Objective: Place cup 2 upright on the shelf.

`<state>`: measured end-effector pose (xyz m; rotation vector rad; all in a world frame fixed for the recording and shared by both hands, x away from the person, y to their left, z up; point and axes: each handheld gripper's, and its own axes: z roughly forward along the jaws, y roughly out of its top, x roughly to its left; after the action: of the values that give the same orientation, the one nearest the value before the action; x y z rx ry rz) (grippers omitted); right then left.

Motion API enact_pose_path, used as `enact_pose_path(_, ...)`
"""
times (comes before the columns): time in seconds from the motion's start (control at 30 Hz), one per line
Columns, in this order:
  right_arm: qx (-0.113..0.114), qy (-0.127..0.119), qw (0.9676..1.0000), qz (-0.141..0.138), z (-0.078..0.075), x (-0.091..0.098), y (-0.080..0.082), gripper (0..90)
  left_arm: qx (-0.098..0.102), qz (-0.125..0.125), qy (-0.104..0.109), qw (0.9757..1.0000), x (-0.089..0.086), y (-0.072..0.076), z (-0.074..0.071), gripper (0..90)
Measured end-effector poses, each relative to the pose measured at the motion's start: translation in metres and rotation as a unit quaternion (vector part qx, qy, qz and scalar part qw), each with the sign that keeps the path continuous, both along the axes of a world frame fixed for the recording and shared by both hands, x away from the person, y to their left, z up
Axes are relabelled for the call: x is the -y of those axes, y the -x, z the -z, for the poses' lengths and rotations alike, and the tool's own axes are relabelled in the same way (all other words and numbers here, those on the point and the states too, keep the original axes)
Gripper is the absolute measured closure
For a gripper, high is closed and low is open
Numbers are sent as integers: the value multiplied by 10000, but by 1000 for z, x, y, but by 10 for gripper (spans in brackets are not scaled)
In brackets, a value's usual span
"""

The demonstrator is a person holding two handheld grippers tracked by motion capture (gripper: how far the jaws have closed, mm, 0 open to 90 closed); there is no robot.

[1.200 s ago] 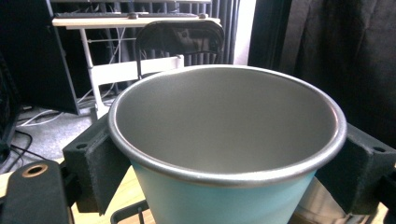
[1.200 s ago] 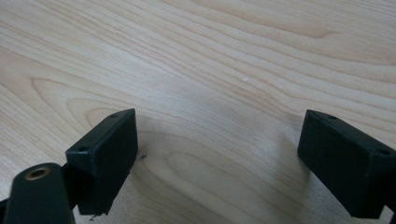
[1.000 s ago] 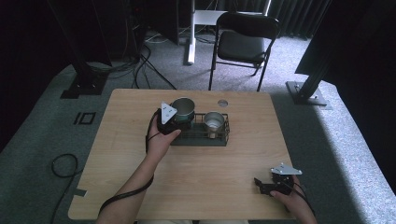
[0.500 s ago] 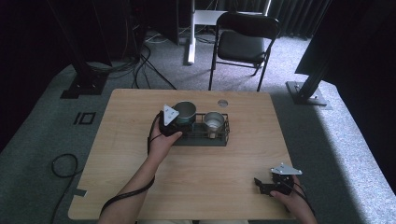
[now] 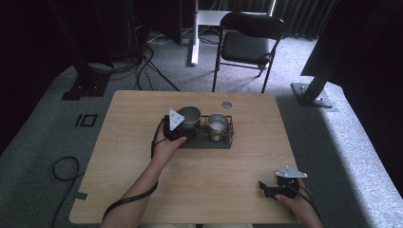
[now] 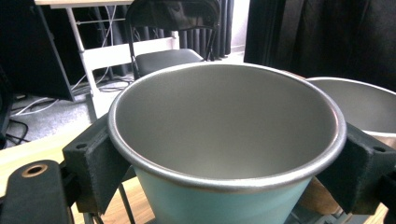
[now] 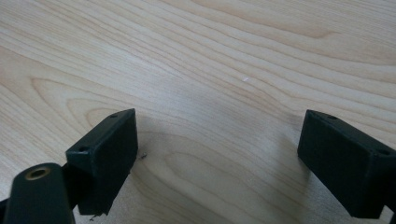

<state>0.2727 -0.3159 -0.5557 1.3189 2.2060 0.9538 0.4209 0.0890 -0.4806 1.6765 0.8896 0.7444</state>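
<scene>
Left tool [image 6: 224,154]: clamped on the teal cup [image 6: 219,205], jaws pressing both sides under the rim.
Teal cup: left end of the black wire rack [image 5: 223,141], mid-table [image 5: 142,190].
Steel cup [image 5: 218,123]: just right of it.
Right tool [image 7: 219,154]: jaws wide, near right corner.

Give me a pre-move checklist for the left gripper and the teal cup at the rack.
1. Left gripper fingers on both sides of the teal cup: ok.
2. Firm clamp on the cup: cannot tell.
3. Cup upright and empty: ok.
4. Cup clear of the wire rack: cannot tell.
5. Second cup in the rack, close beside the teal cup: not ok, risk of a knock.
6. Right gripper open, away from the rack near the table edge: ok.
</scene>
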Motion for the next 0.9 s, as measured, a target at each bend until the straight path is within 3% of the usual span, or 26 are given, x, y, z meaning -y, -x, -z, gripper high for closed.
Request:
enact_pose_path(0.2, 1, 2, 10000, -1, 0, 0, 0, 118, -122, 55, -178, 9998, 2, 2, -7, 97)
enact_pose_path(0.33, 0, 2, 10000, 1, 0, 0, 0, 117, -189, 36, -125, 9997, -1, 3, -9, 90)
enact_pose_path(0.9, -1, 2, 10000, 1, 0, 0, 0, 117, -277, 87, -245, 9993, -14, 14, -15, 89)
